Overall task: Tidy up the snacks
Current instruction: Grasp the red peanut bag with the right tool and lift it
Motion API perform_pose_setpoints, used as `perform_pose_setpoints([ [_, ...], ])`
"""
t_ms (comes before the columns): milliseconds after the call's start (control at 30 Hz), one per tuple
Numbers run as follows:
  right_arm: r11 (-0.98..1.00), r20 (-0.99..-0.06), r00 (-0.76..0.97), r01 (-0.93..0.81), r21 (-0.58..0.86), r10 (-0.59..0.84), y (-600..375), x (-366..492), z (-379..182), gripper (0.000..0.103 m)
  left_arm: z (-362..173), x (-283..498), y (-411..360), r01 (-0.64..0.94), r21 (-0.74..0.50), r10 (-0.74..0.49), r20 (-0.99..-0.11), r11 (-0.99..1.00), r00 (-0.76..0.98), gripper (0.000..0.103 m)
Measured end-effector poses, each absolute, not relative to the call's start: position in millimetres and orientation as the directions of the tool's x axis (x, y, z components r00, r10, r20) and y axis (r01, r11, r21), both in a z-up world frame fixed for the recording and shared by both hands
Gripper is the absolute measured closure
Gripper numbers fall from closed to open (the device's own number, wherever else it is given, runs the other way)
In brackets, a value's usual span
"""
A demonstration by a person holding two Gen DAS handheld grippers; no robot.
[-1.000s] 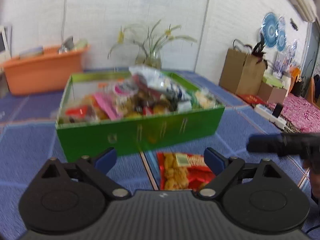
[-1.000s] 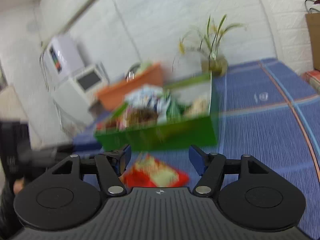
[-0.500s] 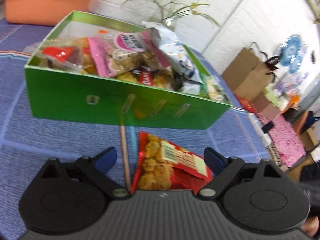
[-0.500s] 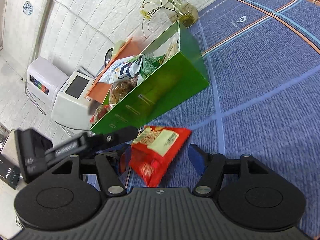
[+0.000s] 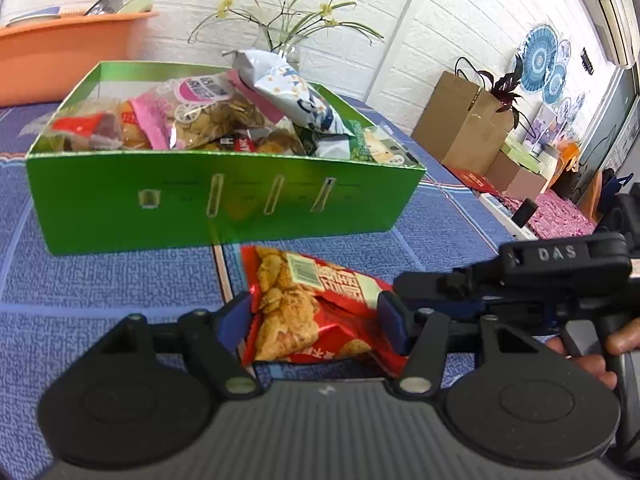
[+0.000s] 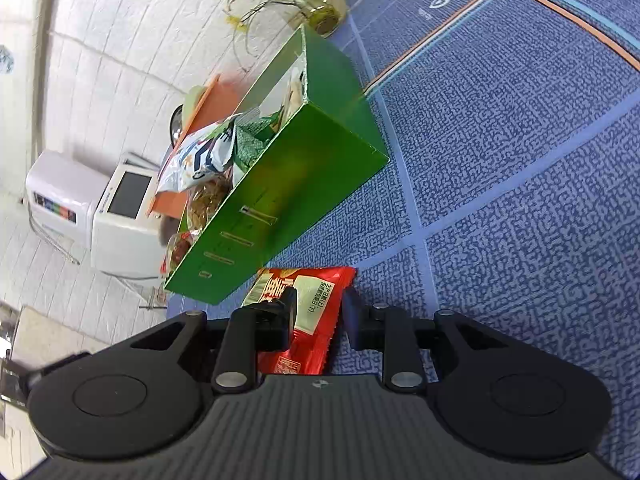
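Note:
A red snack bag [image 5: 312,304] lies on the blue tablecloth in front of a green box [image 5: 224,196] filled with several snack packets. My left gripper [image 5: 316,316] has its blue-padded jaws closed against both sides of the bag. My right gripper [image 6: 320,312] comes in from the right, its jaws straddling the same bag [image 6: 308,312] without pressing it. The right gripper's body shows in the left wrist view [image 5: 520,276]. The green box [image 6: 288,192] stands just behind the bag.
An orange tub [image 5: 60,52] and a glass vase with flowers [image 5: 280,28] stand behind the box. A brown paper bag [image 5: 464,120] and boxes sit at the right. A white appliance [image 6: 92,204] stands beyond the table's left side.
Both grippers dropped lower and moved in onto the red bag. The left jaws narrowed until they gripped it; the right gripper came alongside and its jaws now straddle the bag.

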State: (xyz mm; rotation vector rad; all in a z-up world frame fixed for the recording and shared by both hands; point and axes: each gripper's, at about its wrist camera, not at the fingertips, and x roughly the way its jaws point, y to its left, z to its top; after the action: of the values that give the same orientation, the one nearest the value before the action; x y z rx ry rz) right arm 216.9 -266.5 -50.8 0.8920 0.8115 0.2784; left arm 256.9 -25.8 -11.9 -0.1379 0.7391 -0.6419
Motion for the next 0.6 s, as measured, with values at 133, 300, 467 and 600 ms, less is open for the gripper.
perform_pose_setpoints([
  [133, 0.627, -0.500, 0.696, 0.092, 0.773, 0.515, -257.5, 215.2, -47.1, 0.036, -14.7, 248.7, -26.5, 0.504, -0.309, -0.581, -0.574, 0.807, 0.577, 0.044],
  [300, 0.723, -0.552, 0.669, 0.031, 0.690, 0.498, -247.0, 212.6, -34.9, 0.033, -15.3, 242.6, -25.7, 0.510, -0.299, -0.580, -0.570, 0.806, 0.582, 0.043],
  [467, 0.786, -0.648, 0.634, 0.100, 0.609, 0.421, -242.4, 210.1, -18.7, 0.015, -14.8, 238.6, -24.1, 0.512, -0.266, -0.560, -0.576, 0.817, 0.595, 0.032],
  [600, 0.800, -0.674, 0.601, 0.093, 0.593, 0.430, -233.1, 219.1, -16.0, 0.001, -13.7, 234.2, -27.3, 0.512, -0.233, -0.539, -0.588, 0.827, 0.603, 0.028],
])
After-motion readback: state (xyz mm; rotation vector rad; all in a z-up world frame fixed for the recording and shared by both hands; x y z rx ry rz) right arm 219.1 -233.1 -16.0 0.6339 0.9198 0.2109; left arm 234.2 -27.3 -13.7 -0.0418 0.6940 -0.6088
